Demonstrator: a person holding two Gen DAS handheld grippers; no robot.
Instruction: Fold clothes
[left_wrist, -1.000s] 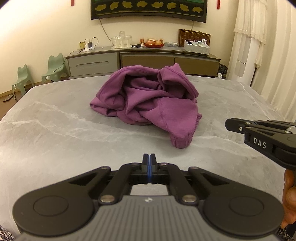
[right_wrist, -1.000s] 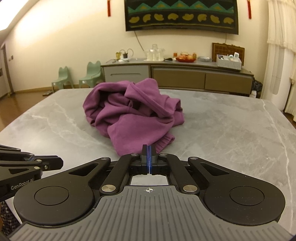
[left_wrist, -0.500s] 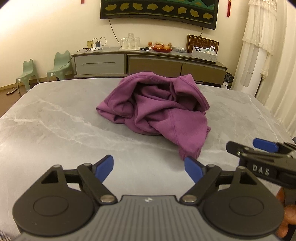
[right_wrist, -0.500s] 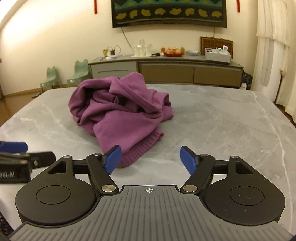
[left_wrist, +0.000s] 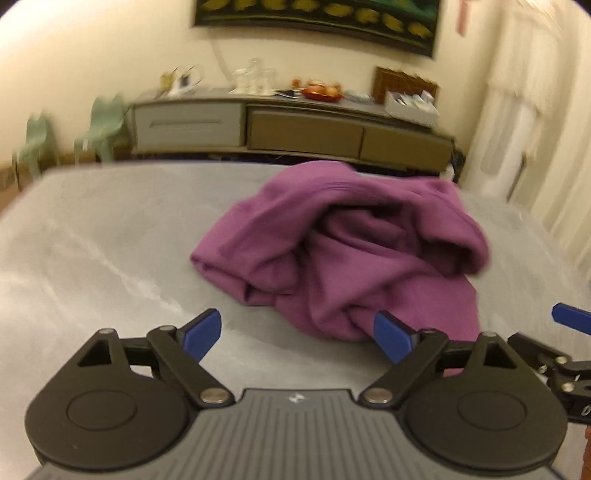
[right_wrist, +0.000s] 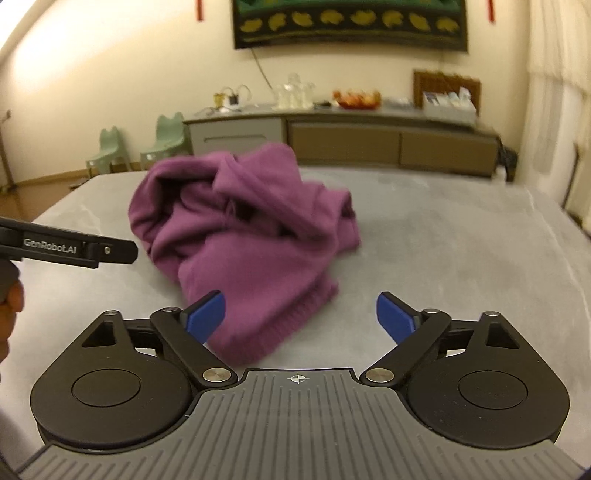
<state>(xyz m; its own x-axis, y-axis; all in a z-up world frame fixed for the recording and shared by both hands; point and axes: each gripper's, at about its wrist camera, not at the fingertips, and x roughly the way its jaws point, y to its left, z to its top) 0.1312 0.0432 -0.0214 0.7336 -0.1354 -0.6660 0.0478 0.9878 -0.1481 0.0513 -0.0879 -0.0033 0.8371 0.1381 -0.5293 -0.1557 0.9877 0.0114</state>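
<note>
Purple sweatshirt (left_wrist: 343, 254) heaped unfolded mid-desk (left_wrist: 96, 236). Left tongs (left_wrist: 297, 334) and right tongs (right_wrist: 300, 317) both wide, empty, just short of the sweatshirt's near hem. Apparently reaching; next, pinching 2 edges to spread.

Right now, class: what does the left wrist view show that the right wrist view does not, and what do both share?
Only the left wrist view shows the right gripper's blue fingertip at its right edge. Only the right wrist view shows the left gripper's side bar lettered GenRobot.AI and a hand beneath it. Both share the crumpled purple sweatshirt on the grey marble table, the sideboard, and open jaws.
</note>
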